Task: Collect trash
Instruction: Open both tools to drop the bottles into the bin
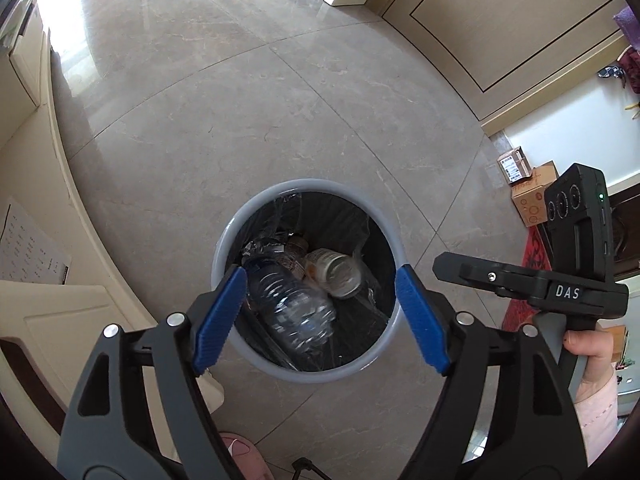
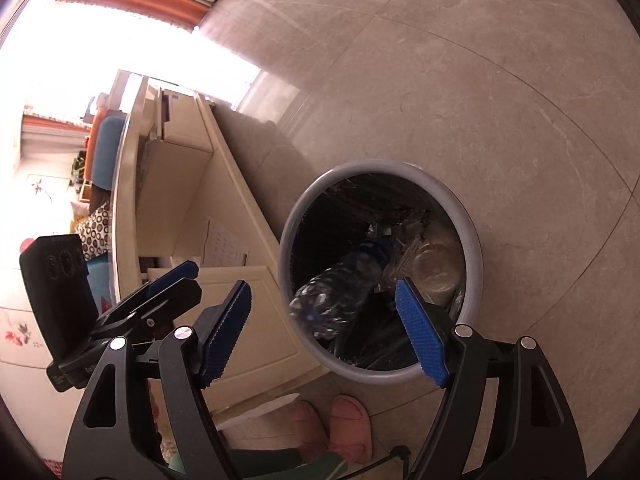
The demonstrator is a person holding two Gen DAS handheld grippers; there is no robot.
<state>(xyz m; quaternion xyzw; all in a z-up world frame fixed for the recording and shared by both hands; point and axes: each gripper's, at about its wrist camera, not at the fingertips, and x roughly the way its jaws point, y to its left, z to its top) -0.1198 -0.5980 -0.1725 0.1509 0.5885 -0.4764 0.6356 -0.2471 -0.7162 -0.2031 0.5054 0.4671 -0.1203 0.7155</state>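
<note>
One grey trash bin (image 1: 224, 240) is sitting on the floor, and inside it I'm counting one clear plastic bottle (image 1: 290, 304) and one glass jar (image 1: 334, 274), plus some crumpled wrap I can't really count. Two pink slippers (image 2: 332, 426) are showing at the near edge, and two cardboard boxes (image 1: 530, 196) are sitting far right.

A trash bin (image 1: 228, 236) stands on the floor (image 1: 240, 120), just beside a cabinet (image 1: 48, 184) on its left. Inside it lie a plastic bottle (image 1: 292, 304) and, to the bottle's right, a jar (image 1: 336, 270) on its side — the two touching. Both hand-held grippers hang above the bin: the left hand-held gripper (image 1: 320, 316) over its mouth, the right hand-held gripper (image 2: 324, 328) over its near-left rim. Near the bin's near side — two slippers (image 2: 348, 424) on the floor. Cardboard boxes (image 1: 528, 188) sit well apart, far right by the wall.
</note>
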